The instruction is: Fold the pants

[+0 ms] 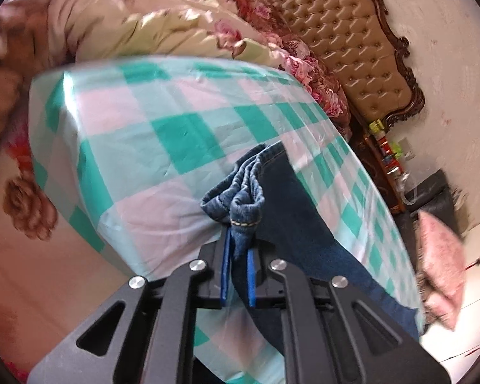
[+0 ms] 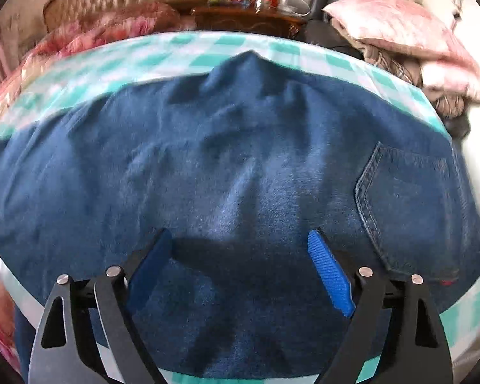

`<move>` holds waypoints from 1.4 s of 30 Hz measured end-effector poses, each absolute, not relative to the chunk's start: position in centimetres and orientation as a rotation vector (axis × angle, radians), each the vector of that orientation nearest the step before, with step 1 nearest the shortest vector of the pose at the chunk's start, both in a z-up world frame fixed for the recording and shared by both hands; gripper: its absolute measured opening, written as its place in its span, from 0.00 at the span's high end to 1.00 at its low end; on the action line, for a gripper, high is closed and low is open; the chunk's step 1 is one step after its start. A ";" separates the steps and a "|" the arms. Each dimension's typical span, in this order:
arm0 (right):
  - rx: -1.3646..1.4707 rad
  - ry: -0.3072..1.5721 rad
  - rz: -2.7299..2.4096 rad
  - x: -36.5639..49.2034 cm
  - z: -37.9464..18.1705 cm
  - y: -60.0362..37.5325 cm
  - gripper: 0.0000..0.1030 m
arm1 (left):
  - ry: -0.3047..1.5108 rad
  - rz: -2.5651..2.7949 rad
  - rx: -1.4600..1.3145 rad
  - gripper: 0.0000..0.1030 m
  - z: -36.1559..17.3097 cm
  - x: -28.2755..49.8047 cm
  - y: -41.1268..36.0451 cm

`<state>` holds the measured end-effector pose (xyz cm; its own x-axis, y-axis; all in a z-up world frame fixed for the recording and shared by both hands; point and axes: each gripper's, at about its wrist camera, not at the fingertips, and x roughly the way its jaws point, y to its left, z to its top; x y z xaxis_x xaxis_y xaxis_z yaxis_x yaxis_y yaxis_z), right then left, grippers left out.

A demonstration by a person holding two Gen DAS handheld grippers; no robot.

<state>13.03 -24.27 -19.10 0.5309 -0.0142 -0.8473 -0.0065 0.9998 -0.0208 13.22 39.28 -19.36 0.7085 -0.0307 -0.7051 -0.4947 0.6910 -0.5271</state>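
A floral quilt (image 1: 163, 28) is heaped at the left of the bed, whose green-and-pink checked sheet (image 1: 163, 134) carries the jeans (image 2: 208, 166). The left gripper (image 1: 239, 252) has its fingers clamped on a bunched hem of the denim. The right gripper (image 2: 240, 246) hovers over the spread jeans, fingers wide apart. Beyond stand a tufted headboard (image 1: 352, 48), a cluttered nightstand (image 2: 246, 19) and pink pillows (image 2: 400, 28) at the right.
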 end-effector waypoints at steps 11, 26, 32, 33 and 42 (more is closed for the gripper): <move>-0.022 1.015 -0.001 13.2 -19.1 -24.1 0.18 | 0.632 0.341 0.022 0.92 -7.0 16.4 22.9; -0.006 1.031 0.036 13.6 -19.0 -24.6 0.17 | 0.640 -0.096 0.723 0.77 -20.9 11.4 -4.8; 0.099 1.038 0.060 13.8 -18.1 -25.7 0.17 | 0.573 -0.076 0.783 0.50 -21.2 10.2 -4.6; 0.130 1.036 0.072 13.8 -17.8 -26.0 0.17 | 0.564 -0.074 0.799 0.49 -21.3 10.1 -4.5; 0.370 1.065 0.284 15.0 -14.5 -25.3 0.17 | 0.617 -0.175 0.803 0.67 -21.7 11.4 -5.3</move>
